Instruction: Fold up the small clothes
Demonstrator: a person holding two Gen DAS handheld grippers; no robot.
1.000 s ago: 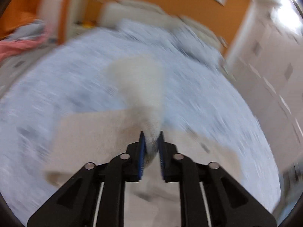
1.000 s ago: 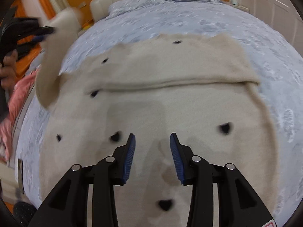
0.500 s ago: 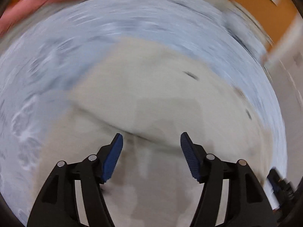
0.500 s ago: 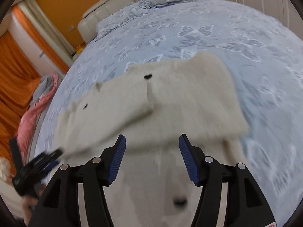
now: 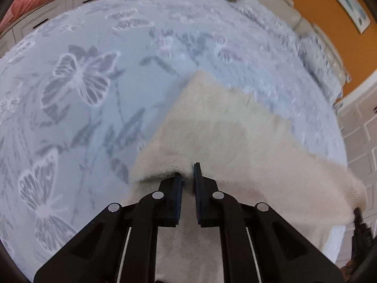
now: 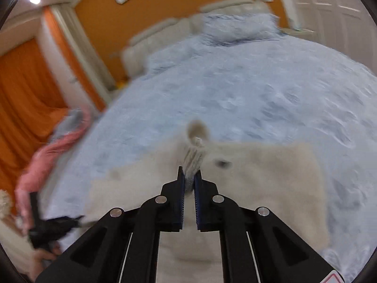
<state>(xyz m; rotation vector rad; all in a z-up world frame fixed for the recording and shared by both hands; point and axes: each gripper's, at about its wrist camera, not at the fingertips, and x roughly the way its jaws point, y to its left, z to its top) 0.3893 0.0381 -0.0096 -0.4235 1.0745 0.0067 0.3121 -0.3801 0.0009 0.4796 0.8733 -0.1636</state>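
Note:
A cream fleece garment (image 5: pixel 223 129) with small dark spots lies partly folded on the bed. In the left wrist view my left gripper (image 5: pixel 187 173) is low over the garment's near edge. Its jaws are closing, and the pads pinch a fold of cream cloth. In the right wrist view my right gripper (image 6: pixel 189 176) has its jaws closing on a bunched ribbed cuff of the same garment (image 6: pixel 259 176). The cuff sticks up past the fingertips. The right gripper (image 5: pixel 360 231) shows at the far right edge of the left view. The left gripper (image 6: pixel 54 226) shows blurred at the lower left of the right view.
The pale blue bedspread (image 5: pixel 82 82) with butterfly print surrounds the garment. Pillows (image 6: pixel 238 26) and a cream headboard (image 6: pixel 162 33) lie at the far end. Pink clothing (image 6: pixel 54 151) hangs off the left side by orange curtains (image 6: pixel 26 94). White panelled doors (image 6: pixel 329 16) stand at right.
Half a second ago both grippers stood open above the garment. Both are now shut on cloth, the left lower at the near edge, the right on the ribbed cuff.

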